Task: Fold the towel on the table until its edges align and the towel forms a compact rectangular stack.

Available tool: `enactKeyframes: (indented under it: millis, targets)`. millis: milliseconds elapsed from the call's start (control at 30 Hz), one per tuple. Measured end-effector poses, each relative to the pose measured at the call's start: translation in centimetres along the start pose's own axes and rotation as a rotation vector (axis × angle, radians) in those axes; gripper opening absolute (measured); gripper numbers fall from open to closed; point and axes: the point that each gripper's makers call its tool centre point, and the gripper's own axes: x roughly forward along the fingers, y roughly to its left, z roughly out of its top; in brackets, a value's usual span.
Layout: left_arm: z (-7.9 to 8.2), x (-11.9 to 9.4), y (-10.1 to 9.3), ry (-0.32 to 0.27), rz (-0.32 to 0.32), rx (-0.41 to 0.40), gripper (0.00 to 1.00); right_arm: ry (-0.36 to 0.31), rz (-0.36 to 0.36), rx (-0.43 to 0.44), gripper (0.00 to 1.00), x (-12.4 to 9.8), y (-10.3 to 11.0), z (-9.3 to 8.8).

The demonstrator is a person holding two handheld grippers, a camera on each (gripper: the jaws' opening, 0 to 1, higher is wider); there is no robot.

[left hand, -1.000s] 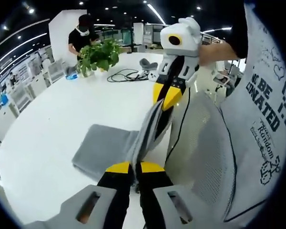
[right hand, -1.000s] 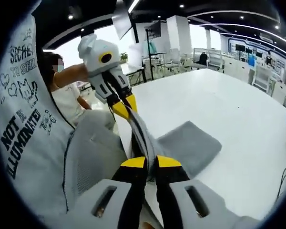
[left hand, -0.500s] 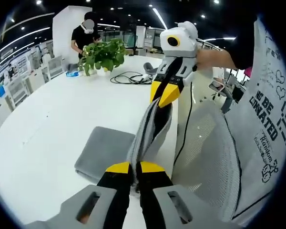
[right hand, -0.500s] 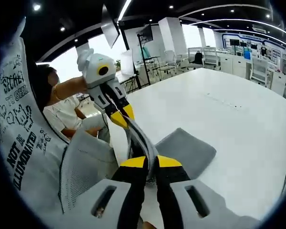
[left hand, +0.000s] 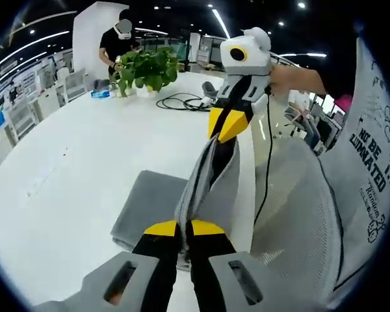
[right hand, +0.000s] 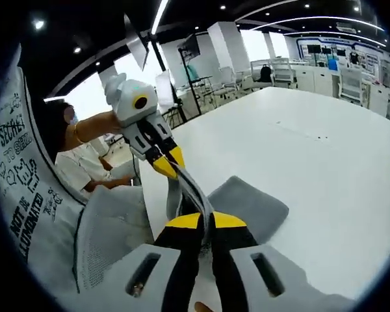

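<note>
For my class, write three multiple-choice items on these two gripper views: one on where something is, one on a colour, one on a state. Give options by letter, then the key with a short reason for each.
1. Where does the potted plant stand?
A. on the far part of the white table
B. on top of the towel
C. on the mesh chair back

2. What colour is the towel?
A. red
B. grey
C. green

3. How is the towel's near edge held?
A. lying flat, untouched
B. lifted off the table, pinched by the left gripper and the right gripper, one at each end
C. rolled into a ball

Key: 1 A, the left gripper view shows the plant far back on the tabletop beside a black cable. 2 B, the cloth is grey in both views. 3 B, both pairs of jaws close on the raised edge while the rest lies on the table.
</note>
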Motion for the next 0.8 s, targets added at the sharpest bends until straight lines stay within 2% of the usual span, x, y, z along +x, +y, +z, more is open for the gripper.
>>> enactKeyframes:
  millis: [133,333,467,533,633,733,800]
  targets:
    - [-0.2,0.2,0.5,0.001,-0.006,-0.013,0.05,-0.025,0.046,0.028,0.05,0.0,0.2,0.3]
    - [-0.2,0.2,0.7,-0.006,-0.003,-0.037,0.05,-0.024,0.072,0.05,0.3,0.0,0.5,-0.4]
    - [-0.4,0.4,1.0,-0.003,-0.002,-0.048,0.05,-0.032,0.11,0.036,0.32,-0.2,1.3,-0.6]
    - [-0.4,0.5,1.1,-0.003,-0.002,-0.051,0.05,-0.016,0.14,0.012,0.36,-0.2,2.0,-0.8]
    - [-0.5,0.8,1.2,-0.002,-0.005,-0.057,0.05,0.017,0.151,-0.036,0.35,0.1,2.4,-1.6]
    - [-0.6,1.0,1.4,-0.004,-0.006,-0.063,0.05,0.036,0.128,-0.081,0.29,0.5,2.2,-2.0]
    - [-0.5,0.9,1.4,-0.005,-0.005,-0.064,0.05,0.03,0.128,-0.078,0.23,0.7,2.0,-2.0]
